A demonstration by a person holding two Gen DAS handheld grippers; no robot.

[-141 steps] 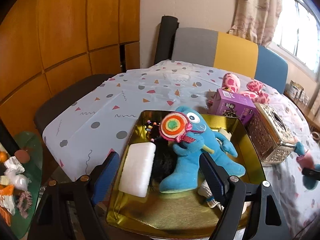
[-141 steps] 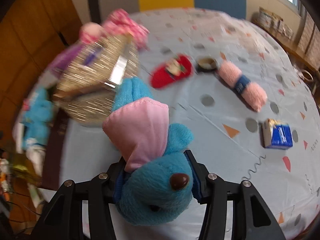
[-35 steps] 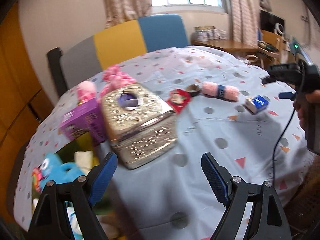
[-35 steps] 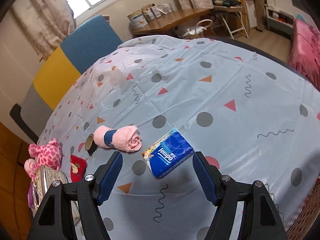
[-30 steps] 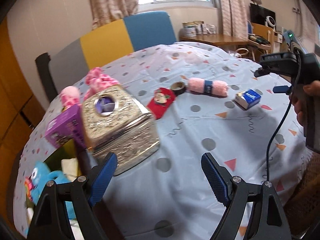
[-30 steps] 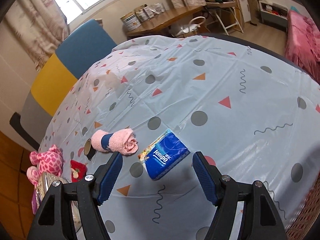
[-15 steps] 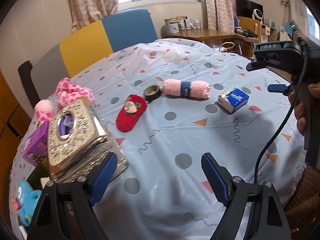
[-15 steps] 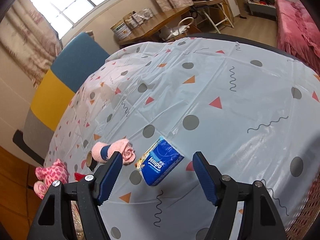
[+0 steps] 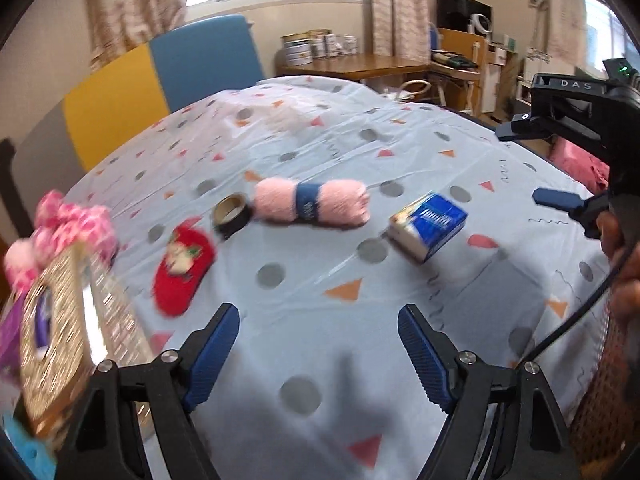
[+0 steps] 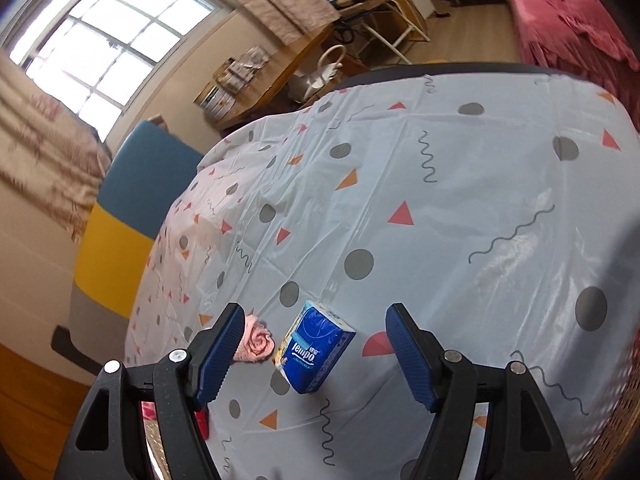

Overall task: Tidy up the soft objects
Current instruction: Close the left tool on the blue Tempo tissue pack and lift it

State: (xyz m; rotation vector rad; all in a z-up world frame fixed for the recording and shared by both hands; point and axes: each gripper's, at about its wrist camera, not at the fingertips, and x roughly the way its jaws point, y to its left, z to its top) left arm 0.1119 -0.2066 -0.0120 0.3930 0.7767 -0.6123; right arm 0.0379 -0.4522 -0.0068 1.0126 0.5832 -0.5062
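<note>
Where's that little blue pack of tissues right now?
The blue tissue pack lies on the patterned tablecloth, just right of the rolled pink towel in the left wrist view, untouched, ahead of the right gripper.

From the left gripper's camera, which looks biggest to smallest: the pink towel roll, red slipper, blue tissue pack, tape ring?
1. Pink towel roll
2. Red slipper and blue tissue pack, too alike to rank
3. Tape ring

On the table (image 9: 400,280), towel roll (image 9: 312,202) lies between tape ring (image 9: 231,214) and tissue pack (image 9: 430,224).
</note>
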